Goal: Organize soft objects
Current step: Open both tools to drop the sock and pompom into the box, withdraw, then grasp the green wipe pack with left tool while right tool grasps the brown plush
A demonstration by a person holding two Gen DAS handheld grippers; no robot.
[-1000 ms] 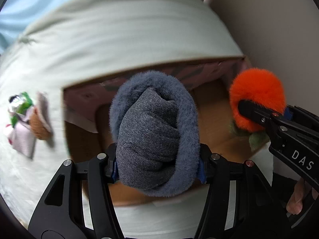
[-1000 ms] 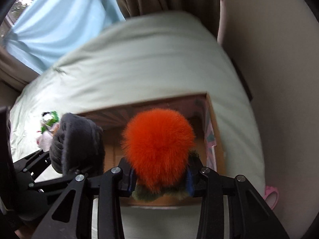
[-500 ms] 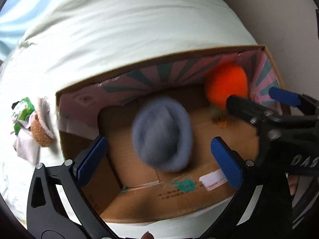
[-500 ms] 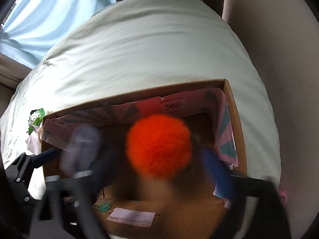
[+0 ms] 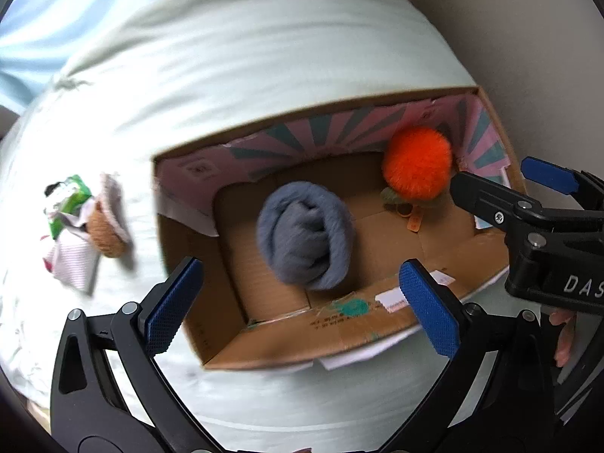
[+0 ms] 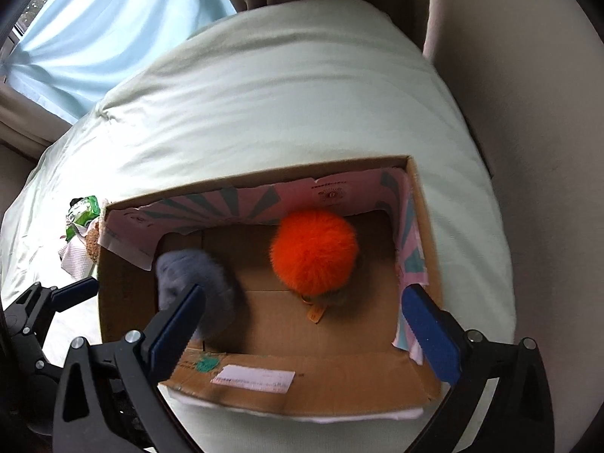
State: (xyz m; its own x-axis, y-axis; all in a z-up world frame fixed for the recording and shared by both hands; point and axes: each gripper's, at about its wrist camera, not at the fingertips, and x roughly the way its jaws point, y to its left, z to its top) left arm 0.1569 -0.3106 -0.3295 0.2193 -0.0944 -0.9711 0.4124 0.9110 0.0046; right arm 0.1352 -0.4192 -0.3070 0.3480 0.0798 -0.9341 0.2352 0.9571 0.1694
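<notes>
The right gripper (image 6: 302, 321) hangs over an open cardboard box (image 6: 426, 226) on a pale green bedcover (image 6: 302, 94), its blue-padded jaws spread wide with nothing between them. Inside the box, an orange fluffy ball (image 6: 313, 251) sits towards the far wall and a grey furry bundle (image 6: 196, 283) lies at the left. The left gripper (image 6: 71, 292) shows at the left edge, beside a small pile of soft items (image 6: 81, 234) outside the box.
</notes>
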